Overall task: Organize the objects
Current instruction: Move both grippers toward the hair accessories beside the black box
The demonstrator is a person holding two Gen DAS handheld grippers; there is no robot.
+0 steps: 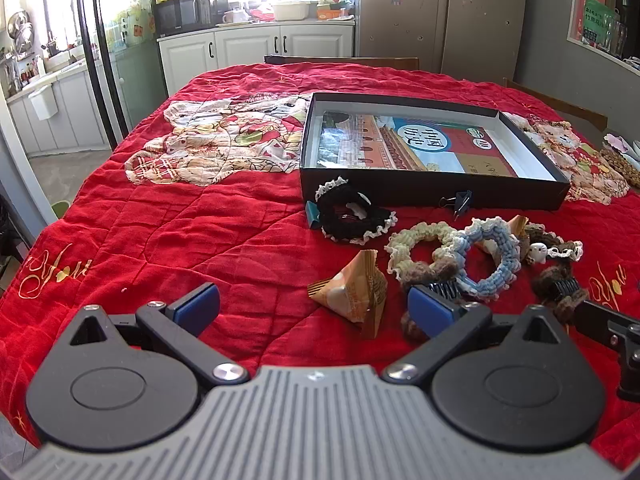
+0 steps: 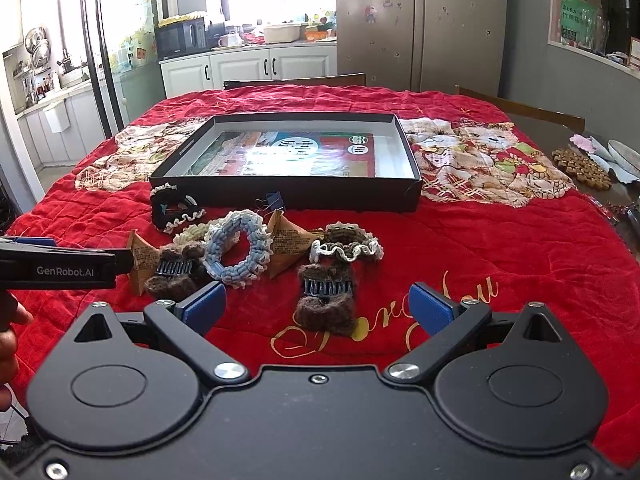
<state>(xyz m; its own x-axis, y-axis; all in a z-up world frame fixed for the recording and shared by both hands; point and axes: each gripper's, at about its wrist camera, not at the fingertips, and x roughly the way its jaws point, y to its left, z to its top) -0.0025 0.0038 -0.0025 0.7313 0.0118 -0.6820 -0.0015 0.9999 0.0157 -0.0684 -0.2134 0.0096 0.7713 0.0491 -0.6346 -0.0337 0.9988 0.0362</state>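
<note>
— Kitchen cabinets point(image 2: 248, 66) and a microwave point(image 2: 180, 38) stood behind the table, which was covered by a red quilt point(image 1: 180, 216). What lay on it?

— From the right wrist view, a black box point(image 2: 288, 194) sat at twelve o'clock, shallow and open-topped, with a printed sheet point(image 2: 280, 152) flat inside. Just in front of it, the small things were clustered: a black scrunchie point(image 2: 174, 208) at eleven o'clock, a blue scrunchie point(image 2: 236, 254) beside it, a binder clip point(image 2: 274, 202) touching the box wall, and two tan snack packets point(image 2: 286, 246).

— And nearer the tools?

— A brown claw clip point(image 2: 326, 296) lay at twelve o'clock, close ahead of the right gripper point(image 2: 318, 306). A second one point(image 2: 174, 270) sat at ten o'clock, near the left tool.

— Were the grippers holding anything?

— No. The right one was spread wide, nothing between its blue pads point(image 2: 204, 306). The left gripper point(image 1: 314, 308) was likewise fully apart and empty; in its view a packet point(image 1: 350, 292) lay on the quilt ahead of the gap, at twelve o'clock, touched by neither pad.

— Anything inside the box besides the sheet?

— Not that I could tell.
</note>
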